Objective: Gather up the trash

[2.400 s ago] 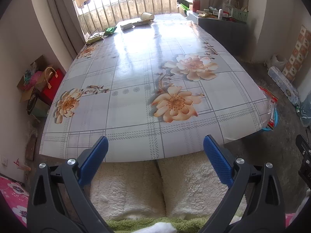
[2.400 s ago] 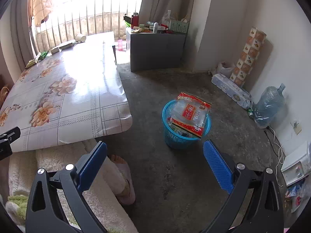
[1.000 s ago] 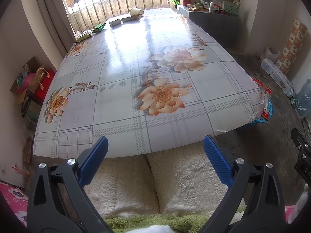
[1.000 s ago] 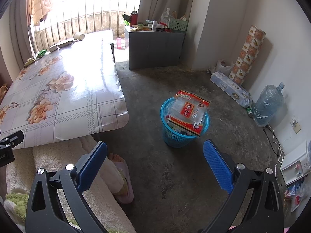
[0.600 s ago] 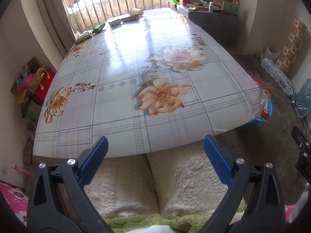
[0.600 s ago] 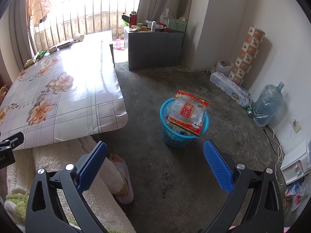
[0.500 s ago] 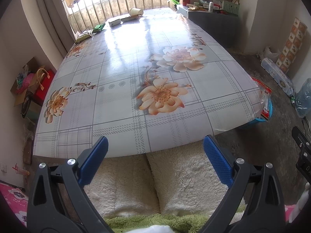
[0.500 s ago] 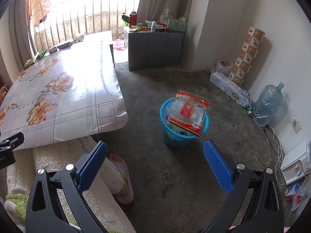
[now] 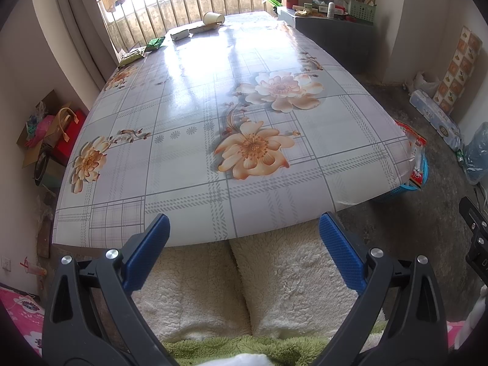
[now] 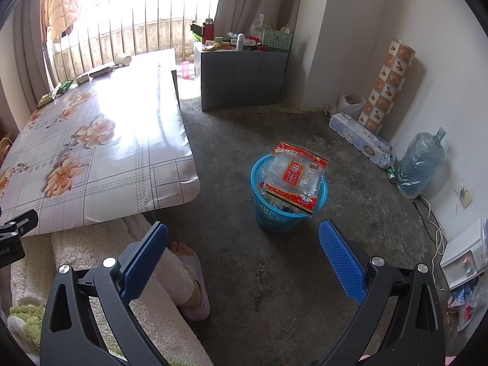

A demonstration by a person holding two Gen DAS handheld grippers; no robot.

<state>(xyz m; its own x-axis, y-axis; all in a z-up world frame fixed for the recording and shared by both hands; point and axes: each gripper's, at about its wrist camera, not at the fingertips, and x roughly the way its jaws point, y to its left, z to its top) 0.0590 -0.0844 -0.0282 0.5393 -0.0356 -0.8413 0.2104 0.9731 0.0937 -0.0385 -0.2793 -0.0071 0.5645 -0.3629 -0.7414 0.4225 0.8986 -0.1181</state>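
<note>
Left gripper [image 9: 242, 238]: jaws wide apart, nothing between them; it hangs over the near edge of the table [image 9: 189, 164], above the person's lap in fleecy white trousers [image 9: 274, 280]. Right gripper [image 10: 242, 245]: jaws wide apart, empty, held over the concrete floor [image 10: 274, 274]; a foot in a pink slipper [image 10: 190, 286] lies just below its left finger. Blue basket [image 10: 286, 213]: stands on the floor beside the table corner; a red and clear wrapper [image 10: 297, 177] lies across its rim. Remaining trash sits at the table's far end: paper cup [image 9: 213, 19] on its side, flat box [image 9: 180, 33], green packets [image 9: 154, 43].
</note>
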